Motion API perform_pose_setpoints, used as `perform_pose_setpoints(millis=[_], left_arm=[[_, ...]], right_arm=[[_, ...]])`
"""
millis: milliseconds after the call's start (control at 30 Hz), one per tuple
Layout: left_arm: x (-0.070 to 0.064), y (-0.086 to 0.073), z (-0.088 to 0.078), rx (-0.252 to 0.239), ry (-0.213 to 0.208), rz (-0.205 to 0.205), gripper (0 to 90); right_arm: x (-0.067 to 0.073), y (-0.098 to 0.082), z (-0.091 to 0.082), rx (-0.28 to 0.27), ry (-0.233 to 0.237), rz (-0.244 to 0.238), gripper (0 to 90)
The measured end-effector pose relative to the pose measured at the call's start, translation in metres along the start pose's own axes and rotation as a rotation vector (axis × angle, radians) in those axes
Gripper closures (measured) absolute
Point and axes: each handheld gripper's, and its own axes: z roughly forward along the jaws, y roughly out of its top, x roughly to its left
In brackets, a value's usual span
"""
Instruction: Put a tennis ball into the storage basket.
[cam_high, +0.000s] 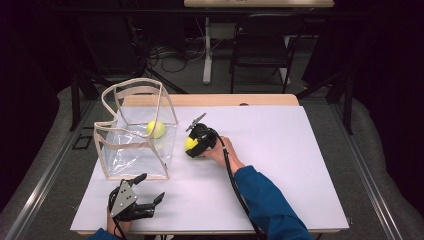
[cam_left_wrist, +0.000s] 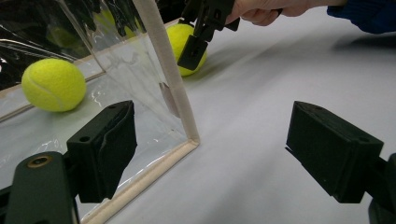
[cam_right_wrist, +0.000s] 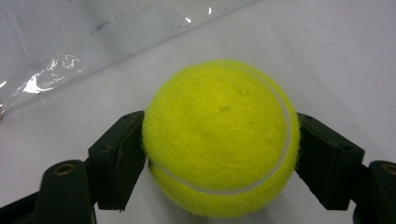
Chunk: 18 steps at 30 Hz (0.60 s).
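With the right gripper (cam_right_wrist: 219, 154) fingers pinching the tennis ball (cam_right_wrist: 219, 137) across its middle on the tabletop (cam_high: 280, 165), a straight lift keeps it seated, while the left gripper (cam_high: 145, 196) waits with fingers spread near the clear bag (cam_high: 137, 137).

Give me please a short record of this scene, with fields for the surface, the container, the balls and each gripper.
surface: white table top
container: clear bag with beige trim, standing open on the table
ball in bag: one tennis ball on the bag's floor
ball outside: second tennis ball on the table beside the bag
right gripper: jaws closed on the second tennis ball, pads on both sides
left gripper: jaws open, holding nothing, near the bag's front corner
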Motion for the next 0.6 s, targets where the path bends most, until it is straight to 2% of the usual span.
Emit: perform_pose_setpoints(millis=[600], left_arm=[[0.0000, 0.0001, 0.0000, -0.001, 0.001, 0.001, 15.9]], right_arm=[[-0.0020, -0.0004, -0.0013, -0.001, 0.001, -0.015, 26.1]])
